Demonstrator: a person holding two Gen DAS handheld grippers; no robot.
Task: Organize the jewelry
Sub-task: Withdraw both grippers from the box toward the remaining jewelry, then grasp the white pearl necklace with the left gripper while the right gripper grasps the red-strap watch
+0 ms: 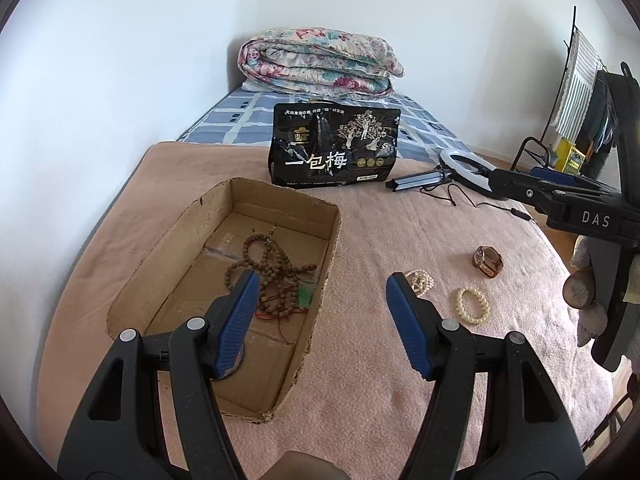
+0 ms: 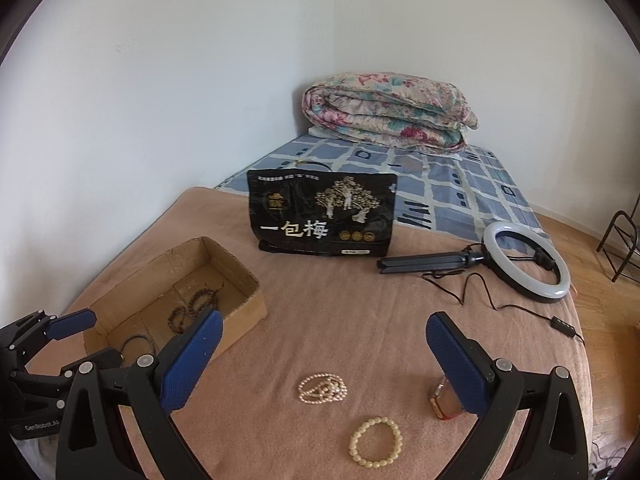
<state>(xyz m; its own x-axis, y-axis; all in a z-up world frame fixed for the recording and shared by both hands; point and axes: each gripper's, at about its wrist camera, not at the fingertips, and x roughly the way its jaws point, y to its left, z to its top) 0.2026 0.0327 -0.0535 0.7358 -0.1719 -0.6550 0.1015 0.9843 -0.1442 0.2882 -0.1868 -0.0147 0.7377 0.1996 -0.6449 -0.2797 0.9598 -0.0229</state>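
An open cardboard box [image 1: 280, 204] [image 2: 240, 276] on the pink blanket holds brown bead strands [image 1: 268, 268] [image 2: 200, 304] with a green pendant [image 1: 305, 297]. On the blanket right of the box lie a pearl necklace [image 1: 420, 281] [image 2: 323, 389], a cream bead bracelet [image 1: 473, 305] [image 2: 375, 441] and a brown watch [image 1: 488, 262] [image 2: 440, 398]. My left gripper [image 1: 320, 284] [image 2: 84, 332] is open and empty over the box's right wall. My right gripper [image 2: 324, 332] [image 1: 520, 188] is open and empty above the pearl necklace; its right finger hides part of the watch.
A black snack bag [image 1: 334, 146] [image 2: 323, 214] stands behind the box. A ring light [image 2: 526, 260] [image 1: 468, 168] with its cable lies at the right. A folded floral quilt [image 1: 320, 62] [image 2: 390, 110] sits on the blue checked mattress by the wall. A metal rack [image 2: 620, 244] stands on the floor.
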